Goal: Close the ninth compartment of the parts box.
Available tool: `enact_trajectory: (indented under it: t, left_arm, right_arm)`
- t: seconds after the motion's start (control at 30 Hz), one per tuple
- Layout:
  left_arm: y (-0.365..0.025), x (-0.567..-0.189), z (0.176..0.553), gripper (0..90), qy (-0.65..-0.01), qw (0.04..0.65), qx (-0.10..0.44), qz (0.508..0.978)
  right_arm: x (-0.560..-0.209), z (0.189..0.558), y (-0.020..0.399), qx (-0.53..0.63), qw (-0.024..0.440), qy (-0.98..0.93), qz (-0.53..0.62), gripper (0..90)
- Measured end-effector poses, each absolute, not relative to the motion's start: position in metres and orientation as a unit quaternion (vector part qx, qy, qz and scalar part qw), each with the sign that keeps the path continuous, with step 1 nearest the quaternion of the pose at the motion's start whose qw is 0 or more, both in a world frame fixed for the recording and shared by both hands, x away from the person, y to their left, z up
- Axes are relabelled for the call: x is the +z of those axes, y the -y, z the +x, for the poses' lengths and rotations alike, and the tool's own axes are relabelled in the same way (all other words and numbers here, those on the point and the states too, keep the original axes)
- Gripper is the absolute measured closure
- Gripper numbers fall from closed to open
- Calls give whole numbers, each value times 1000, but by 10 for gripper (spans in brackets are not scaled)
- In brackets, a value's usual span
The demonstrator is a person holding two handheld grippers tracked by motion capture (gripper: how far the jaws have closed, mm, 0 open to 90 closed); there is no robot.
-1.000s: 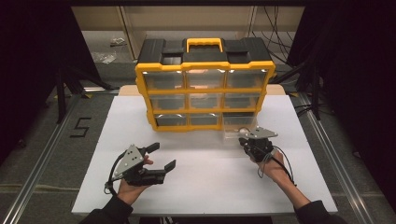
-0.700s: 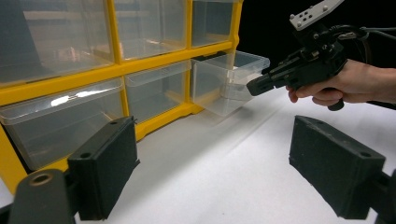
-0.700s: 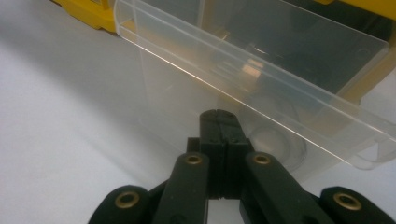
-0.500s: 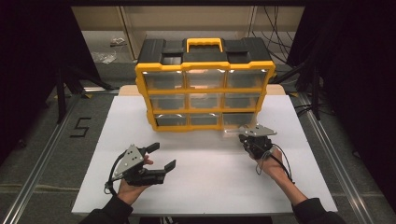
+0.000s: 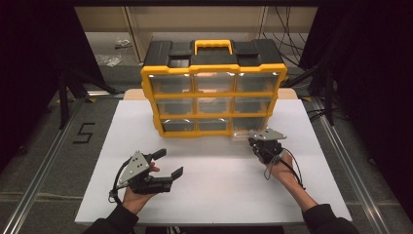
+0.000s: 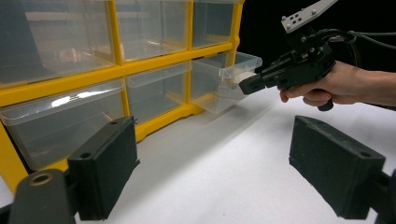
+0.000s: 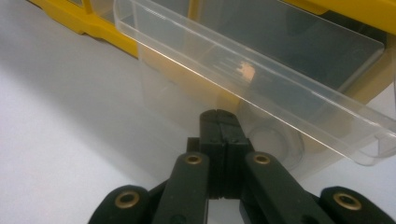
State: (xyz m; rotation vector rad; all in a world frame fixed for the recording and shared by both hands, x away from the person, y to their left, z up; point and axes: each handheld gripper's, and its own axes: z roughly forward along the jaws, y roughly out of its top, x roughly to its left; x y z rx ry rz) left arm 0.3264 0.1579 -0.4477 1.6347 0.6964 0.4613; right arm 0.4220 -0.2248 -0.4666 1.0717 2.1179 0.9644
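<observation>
A white table [image 5: 209, 195] carries a yellow cabinet [image 5: 214, 92] of clear drawers, three across and three down, with a black top and a yellow handle, standing toward the far side. Its bottom drawer [image 5: 246, 127] on the person's right is pulled partway out, so its clear front sticks forward of the frame while the other drawers sit flush. The right gripper [image 5: 257, 142] is at the front of that drawer with its jaws pressed fully together; in the right gripper view the closed tips [image 7: 219, 122] lie against the drawer's [image 7: 261, 88] front wall just under its rim, though whether they pinch a thin lip of plastic or merely touch it is hard to tell through the clear wall. The left gripper [image 5: 168, 165] rests well apart near the front of the table, jaws wide open and holding nothing. A small pale piece [image 7: 247, 71] seems to lie inside the drawer. The risk from here is that the closed tips slide off the slick plastic, or push off-centre so the drawer skews and jams in its slot. With the left gripper not bracing the cabinet, a hard push or pull could also shift or tip it.
</observation>
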Motion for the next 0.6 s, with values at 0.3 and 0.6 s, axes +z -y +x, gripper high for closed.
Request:
enact_trajectory:
  t: [0.3,0.6]
  left_arm:
    - [-158,-448,326,147,-300,607,200,708]
    - [-158,-448,327,146,-301,607,200,707]
  right_arm:
    - [-467,425,224,362,289,-790,402,900]
    - [-468,431,223,363,291,-787,405,900]
